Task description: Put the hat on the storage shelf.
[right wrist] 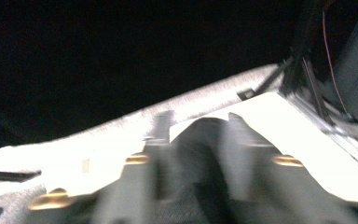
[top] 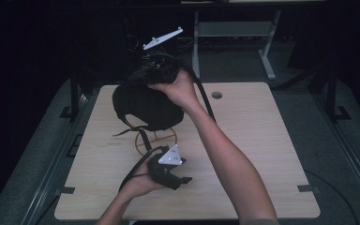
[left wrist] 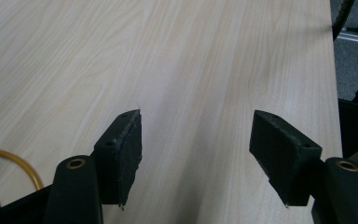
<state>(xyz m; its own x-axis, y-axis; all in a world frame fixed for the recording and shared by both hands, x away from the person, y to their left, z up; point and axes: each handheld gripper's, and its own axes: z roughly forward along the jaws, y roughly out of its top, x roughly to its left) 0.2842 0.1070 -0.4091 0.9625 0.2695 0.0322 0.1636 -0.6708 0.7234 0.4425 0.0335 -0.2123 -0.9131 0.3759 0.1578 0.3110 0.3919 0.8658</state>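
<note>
The left gripper [top: 180,180] is held low over the near part of the table [top: 262,140], jaws apart with nothing between them. The right gripper [top: 157,70] is raised over a black cap [top: 145,105] on a gold wire stand [top: 152,140]; its grip cannot be told, the view being blurred.

Toward the far left part of the counter [top: 262,140]: a cap [top: 143,105] sitting on a wire stand [top: 155,139], its strap [top: 145,138] hanging down in front. At the cap's far upper edge, the right hand-held gripper [top: 157,70], raised above the counter. Nearer, just in front of the stand, the left hand-held gripper [top: 186,179], low over the counter and pointing right, bare counter between its jaws. Right of the cap, near the far edge, a round hole [top: 216,95]. Beyond the counter, a table frame [top: 267,51] on the floor.
</note>
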